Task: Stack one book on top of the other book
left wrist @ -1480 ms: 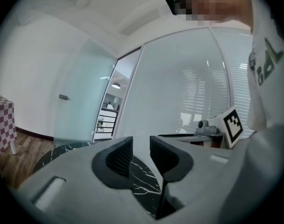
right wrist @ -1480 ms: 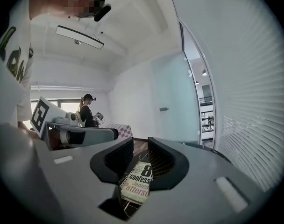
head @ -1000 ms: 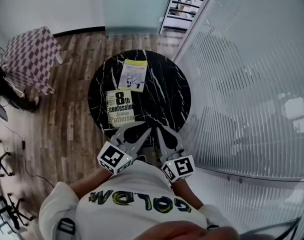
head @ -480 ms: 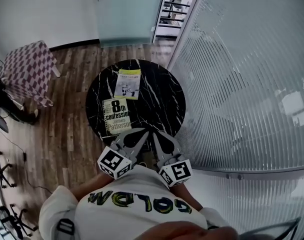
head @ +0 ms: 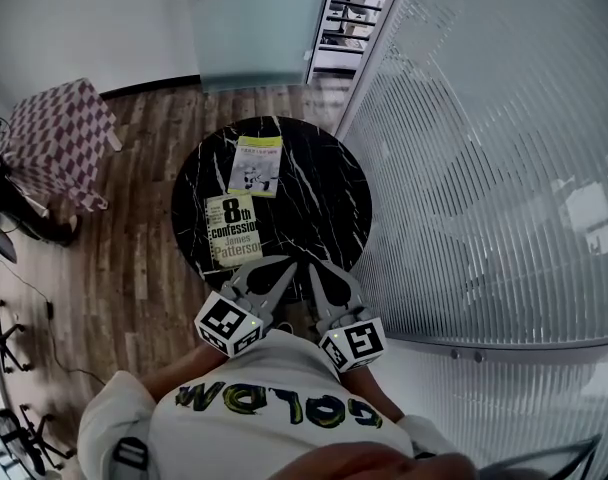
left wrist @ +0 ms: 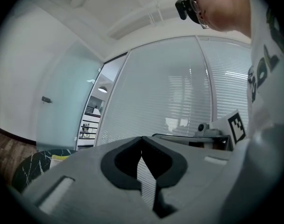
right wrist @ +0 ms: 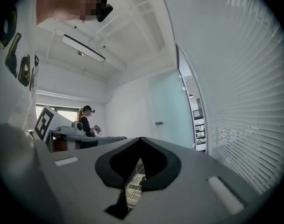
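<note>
Two books lie apart on a round black marble table (head: pixel 324 208). The nearer book (head: pixel 234 229) has a pale cover with large black print. The farther book (head: pixel 256 166) is white with a yellow-green top band. My left gripper (head: pixel 284 265) and right gripper (head: pixel 314 269) are held level side by side at the table's near edge, just short of the nearer book, both shut and empty. In the right gripper view, the nearer book's cover (right wrist: pixel 134 192) shows through the hole behind the shut jaws. The left gripper view catches a sliver of the farther book (left wrist: pixel 59 158).
A frosted glass wall (head: pixel 484 148) runs along the table's right side. A checkered cube seat (head: pixel 56 128) stands on the wooden floor at the left. A glass door (head: pixel 254 18) is behind the table. Another person (right wrist: pixel 86 122) stands far off in the right gripper view.
The left gripper's jaws have closed from a slight gap. The view has shifted a little; both grippers stay at the table's near edge.
</note>
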The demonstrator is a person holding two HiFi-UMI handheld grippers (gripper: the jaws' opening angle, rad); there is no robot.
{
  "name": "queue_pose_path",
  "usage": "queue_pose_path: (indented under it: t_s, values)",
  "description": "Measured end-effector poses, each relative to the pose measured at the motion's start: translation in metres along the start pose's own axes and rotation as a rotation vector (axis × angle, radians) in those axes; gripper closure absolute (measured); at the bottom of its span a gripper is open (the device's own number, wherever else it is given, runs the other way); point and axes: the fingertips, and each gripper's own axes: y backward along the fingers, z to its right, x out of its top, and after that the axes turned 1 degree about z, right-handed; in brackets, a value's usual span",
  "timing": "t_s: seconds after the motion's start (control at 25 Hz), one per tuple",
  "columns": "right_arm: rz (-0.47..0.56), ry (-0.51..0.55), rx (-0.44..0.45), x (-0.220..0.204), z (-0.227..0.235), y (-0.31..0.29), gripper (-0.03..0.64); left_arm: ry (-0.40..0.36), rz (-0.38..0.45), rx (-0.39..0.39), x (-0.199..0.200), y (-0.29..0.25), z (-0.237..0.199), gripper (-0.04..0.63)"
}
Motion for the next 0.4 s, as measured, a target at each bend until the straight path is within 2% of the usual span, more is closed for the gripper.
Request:
queue_pose_path:
  t_s: [0.4]
  values:
    - [-0.001,0.004,-0.001,0.0006,0.0038,-0.0029,0.615,0.008,-0.001,0.003,0.0001,-0.0039,-0.0040,0.594]
